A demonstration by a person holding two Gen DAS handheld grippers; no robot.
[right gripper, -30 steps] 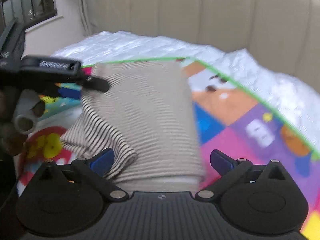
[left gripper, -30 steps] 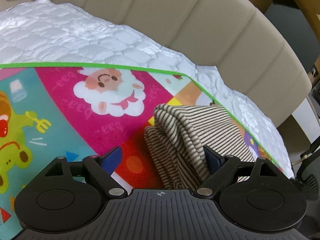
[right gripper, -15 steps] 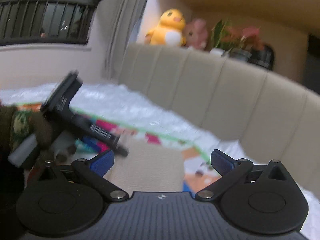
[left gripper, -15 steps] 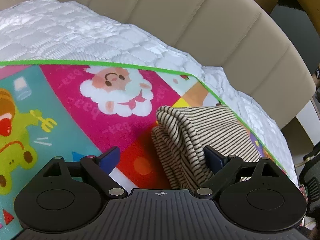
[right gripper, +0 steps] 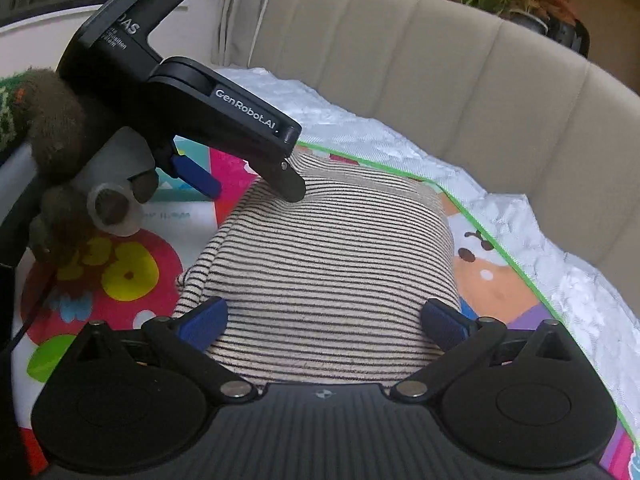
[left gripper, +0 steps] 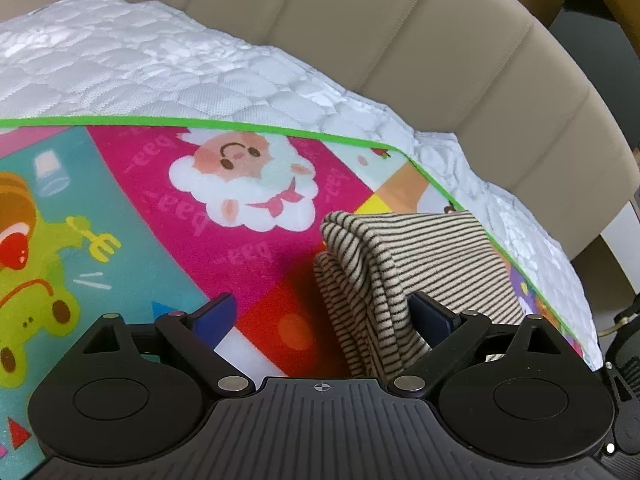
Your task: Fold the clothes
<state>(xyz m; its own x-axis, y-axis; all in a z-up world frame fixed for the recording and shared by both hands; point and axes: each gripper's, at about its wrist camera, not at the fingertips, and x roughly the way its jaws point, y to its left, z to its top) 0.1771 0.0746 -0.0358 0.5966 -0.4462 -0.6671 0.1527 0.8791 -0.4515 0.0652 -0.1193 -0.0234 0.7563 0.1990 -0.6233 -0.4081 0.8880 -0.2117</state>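
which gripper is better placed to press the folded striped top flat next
Probably the right gripper: its open jaws straddle the near edge of the folded striped top, centred over the broad flat face. The left gripper, also open, sits at the bundle's side edge, mostly over the play mat.

Striped beige-black garment [right gripper: 332,268], folded into thick layered stack, lying near mat corner.

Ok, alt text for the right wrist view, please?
A folded striped garment lies on a colourful play mat, between the open jaws of the right gripper. The left gripper presses one jaw tip on its far left corner; white quilt and beige headboard behind.
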